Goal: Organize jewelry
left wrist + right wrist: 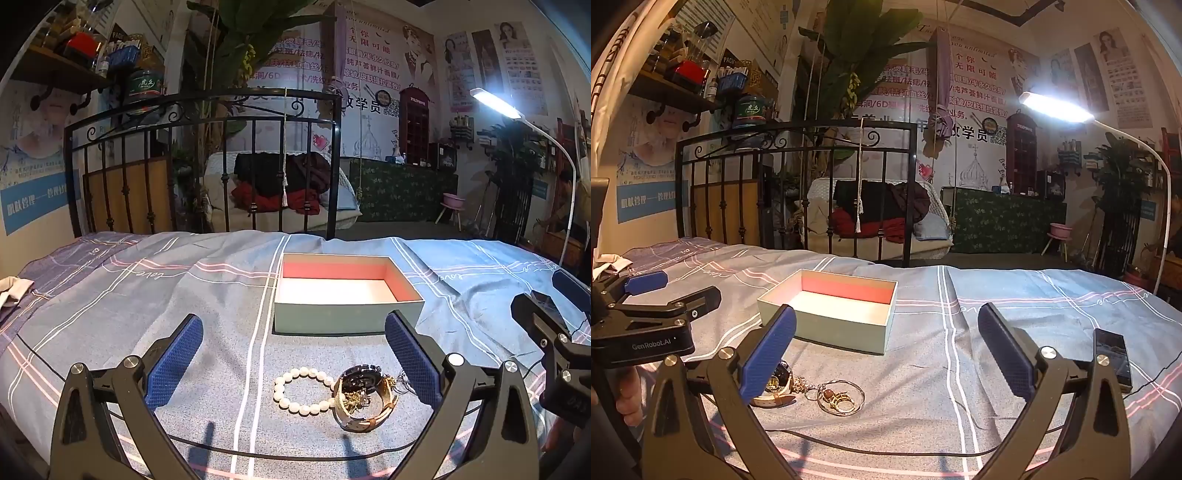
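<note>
Jewelry sits in a pile between the left gripper's [293, 360] spread jaws: pearl bracelet [301, 391], wristwatch [364, 400] touching it. Empty box [347, 321] just beyond. Right gripper [886, 349] also wide open, key ring [840, 398] low-left. Pinch one piece only, bracelet first, avoid snagging chains.

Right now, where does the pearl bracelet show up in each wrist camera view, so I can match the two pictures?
Left wrist view: the pearl bracelet lies low in the centre on the bedspread, touching the left side of the gold watch.
Right wrist view: the pearl bracelet is not visible; it may be hidden behind the right tool's left finger.
Shared landmark: the open box with the pink inner wall, beyond the jewelry.
</note>
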`<state>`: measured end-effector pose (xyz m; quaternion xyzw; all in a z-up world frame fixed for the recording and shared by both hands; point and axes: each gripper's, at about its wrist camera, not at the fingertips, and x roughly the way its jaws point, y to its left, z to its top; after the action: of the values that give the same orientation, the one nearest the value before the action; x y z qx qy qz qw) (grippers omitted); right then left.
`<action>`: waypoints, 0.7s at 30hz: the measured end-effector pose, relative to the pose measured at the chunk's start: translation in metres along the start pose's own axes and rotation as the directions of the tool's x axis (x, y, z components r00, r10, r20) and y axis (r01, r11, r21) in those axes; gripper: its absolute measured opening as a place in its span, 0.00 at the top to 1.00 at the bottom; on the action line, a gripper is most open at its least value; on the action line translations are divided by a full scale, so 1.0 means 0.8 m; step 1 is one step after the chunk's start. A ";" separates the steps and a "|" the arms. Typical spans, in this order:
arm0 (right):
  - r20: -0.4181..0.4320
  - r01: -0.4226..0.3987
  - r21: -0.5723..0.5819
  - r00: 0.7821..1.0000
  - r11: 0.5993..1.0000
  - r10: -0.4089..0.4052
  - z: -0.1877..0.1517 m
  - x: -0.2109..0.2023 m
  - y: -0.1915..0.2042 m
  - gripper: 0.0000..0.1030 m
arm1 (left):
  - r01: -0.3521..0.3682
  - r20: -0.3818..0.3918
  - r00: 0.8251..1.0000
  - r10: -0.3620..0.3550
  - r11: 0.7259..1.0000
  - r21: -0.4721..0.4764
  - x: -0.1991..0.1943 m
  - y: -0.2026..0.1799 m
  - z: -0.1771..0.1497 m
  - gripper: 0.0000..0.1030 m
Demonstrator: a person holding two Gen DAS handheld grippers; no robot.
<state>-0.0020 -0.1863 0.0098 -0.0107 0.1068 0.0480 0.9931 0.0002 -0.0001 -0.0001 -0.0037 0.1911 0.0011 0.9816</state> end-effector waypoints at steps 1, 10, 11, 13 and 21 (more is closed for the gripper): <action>0.000 -0.001 0.001 1.000 1.000 0.001 0.000 0.000 0.000 0.06 | 0.000 0.000 1.000 0.000 1.000 0.000 0.000 0.000 0.000 0.06; 0.000 -0.001 0.002 1.000 1.000 0.001 0.002 0.000 -0.001 0.06 | -0.003 -0.001 1.000 0.003 1.000 -0.002 0.002 0.001 0.000 0.06; 0.001 -0.002 0.002 1.000 1.000 0.002 0.002 0.000 -0.001 0.06 | -0.004 -0.003 1.000 0.004 1.000 -0.001 0.003 -0.003 0.002 0.06; 0.002 -0.002 0.002 1.000 1.000 0.002 0.001 -0.001 0.000 0.06 | -0.005 -0.003 1.000 0.005 1.000 0.000 0.003 -0.003 0.002 0.06; 0.002 -0.002 0.001 1.000 1.000 0.002 0.001 -0.003 0.001 0.06 | -0.004 -0.003 1.000 0.004 1.000 0.001 0.001 -0.004 -0.006 0.06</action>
<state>-0.0044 -0.1854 0.0108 -0.0100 0.1059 0.0489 0.9931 -0.0005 -0.0032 -0.0047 -0.0026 0.1927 0.0029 0.9813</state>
